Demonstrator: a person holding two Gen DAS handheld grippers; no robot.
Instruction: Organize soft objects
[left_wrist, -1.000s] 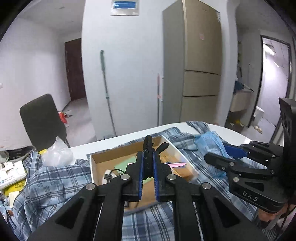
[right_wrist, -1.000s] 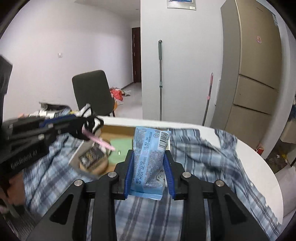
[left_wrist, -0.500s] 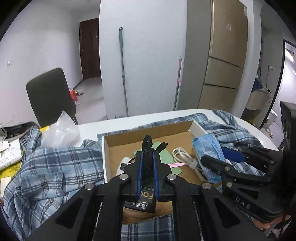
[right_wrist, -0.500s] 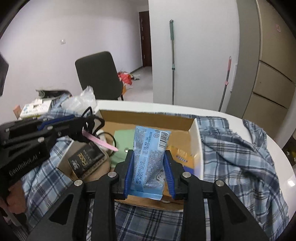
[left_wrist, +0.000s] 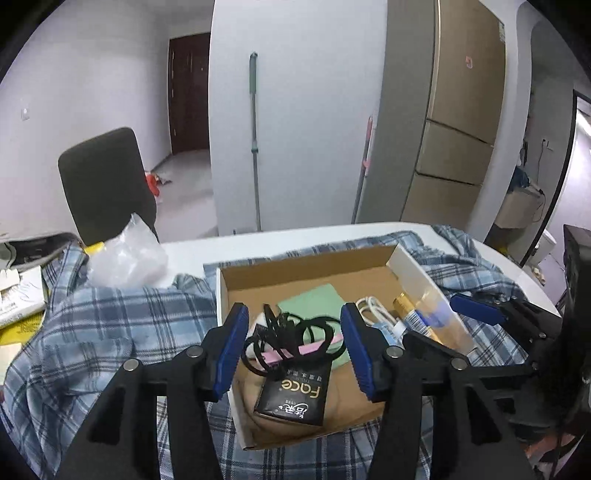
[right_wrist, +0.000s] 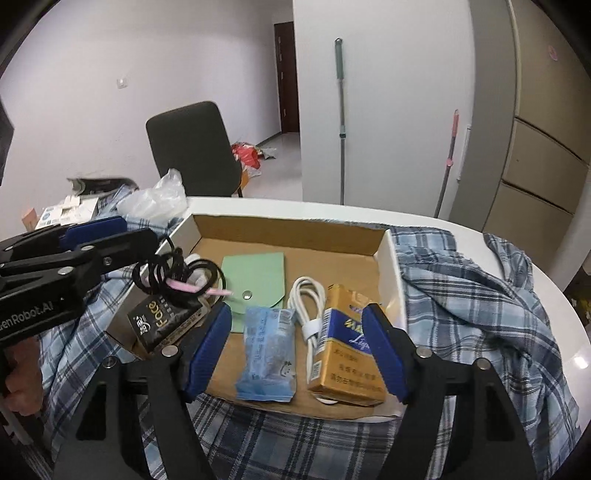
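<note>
dark chair (left_wrist: 107, 184), mop (left_wrist: 254, 140) against wall, tan fridge (left_wrist: 458, 122).

Blue packet (right_wrist: 266, 360) flat in box (right_wrist: 291, 226), black pack (left_wrist: 291, 393) beside

Not much readable here tbh. The black pack (left_wrist: 291, 393) in the box says "Face", plus some Chinese characters too small to make out. The left gripper (right_wrist: 110, 236) body reads "enRobot.AI", start cut off. The yellow-blue pack (right_wrist: 347, 350) has a script word starting "Li", rest hidden.
</note>
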